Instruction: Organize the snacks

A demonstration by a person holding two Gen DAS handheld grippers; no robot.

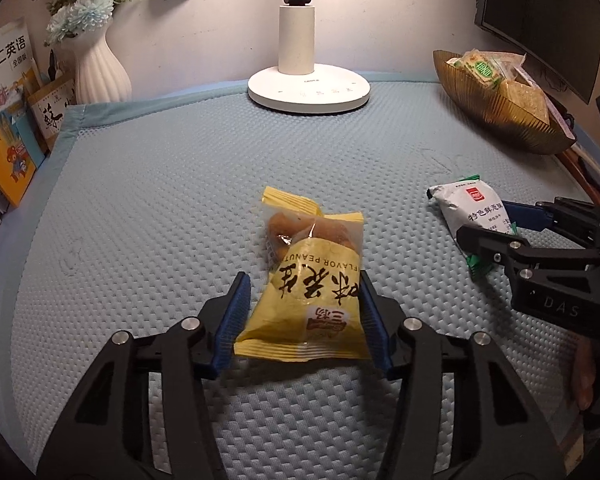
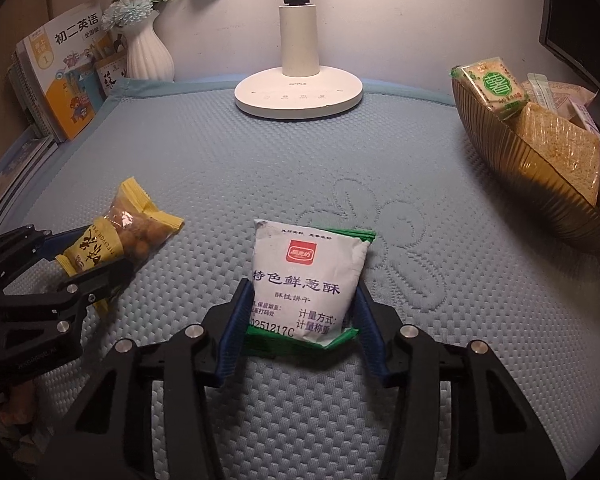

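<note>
A yellow peanut packet (image 1: 306, 280) lies lengthwise between the blue pads of my left gripper (image 1: 302, 312), which is shut on its near half; both pads touch its sides. From the right wrist view the same yellow peanut packet (image 2: 128, 236) sits low over the mat inside the left gripper (image 2: 88, 268). My right gripper (image 2: 304, 316) is shut on a white biscuit packet (image 2: 308, 276) with green ends. In the left wrist view that white biscuit packet (image 1: 474, 212) shows in the right gripper (image 1: 496, 228). A gold bowl (image 2: 512, 168) at the right holds several snacks.
A white lamp base (image 2: 298, 94) stands at the back centre of the blue quilted mat (image 2: 220, 168). A white vase (image 2: 148, 52) with flowers and upright books (image 2: 66, 80) fill the back left. A dark monitor (image 1: 540, 12) hangs behind the gold bowl (image 1: 500, 116).
</note>
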